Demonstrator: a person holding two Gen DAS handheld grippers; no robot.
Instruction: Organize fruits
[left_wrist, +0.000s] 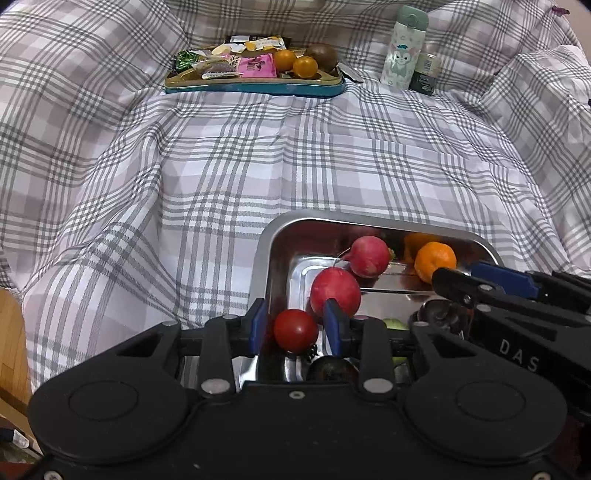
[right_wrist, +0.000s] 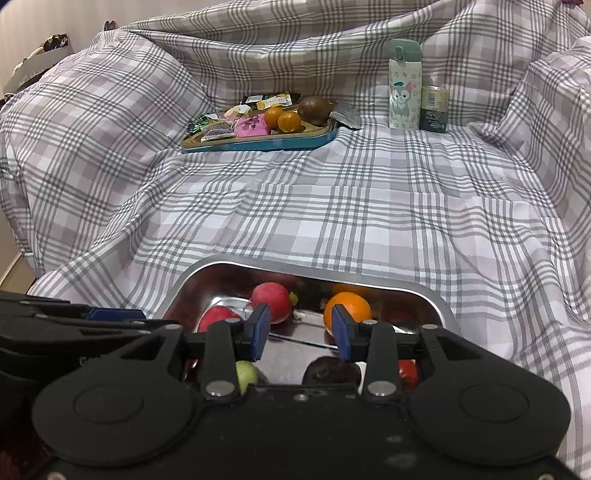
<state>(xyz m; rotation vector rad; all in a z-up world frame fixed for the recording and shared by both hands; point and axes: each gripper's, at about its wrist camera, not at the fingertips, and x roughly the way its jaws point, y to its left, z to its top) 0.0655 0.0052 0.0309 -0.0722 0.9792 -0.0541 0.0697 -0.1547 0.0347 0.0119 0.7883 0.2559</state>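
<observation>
A steel tray (left_wrist: 264, 258) holds two pink-red radish-like fruits (left_wrist: 369, 256), an orange (left_wrist: 435, 260), a dark round fruit and a small green one. My left gripper (left_wrist: 295, 326) hangs over the tray's near left end, its blue pads on either side of a red tomato (left_wrist: 295, 329); small gaps show, so I read it as open. My right gripper (right_wrist: 300, 332) is open and empty above the same tray (right_wrist: 192, 275), with the orange (right_wrist: 349, 304) just behind its right pad. It also shows in the left wrist view at the right (left_wrist: 480, 280).
A blue-rimmed tray (left_wrist: 255, 88) at the back holds snack packets, two small oranges (left_wrist: 295, 62) and a brown kiwi (left_wrist: 325, 57). A cartoon bottle (left_wrist: 402, 46) and a small jar (left_wrist: 426, 72) stand to its right. Plaid cloth (left_wrist: 258, 158) covers everything.
</observation>
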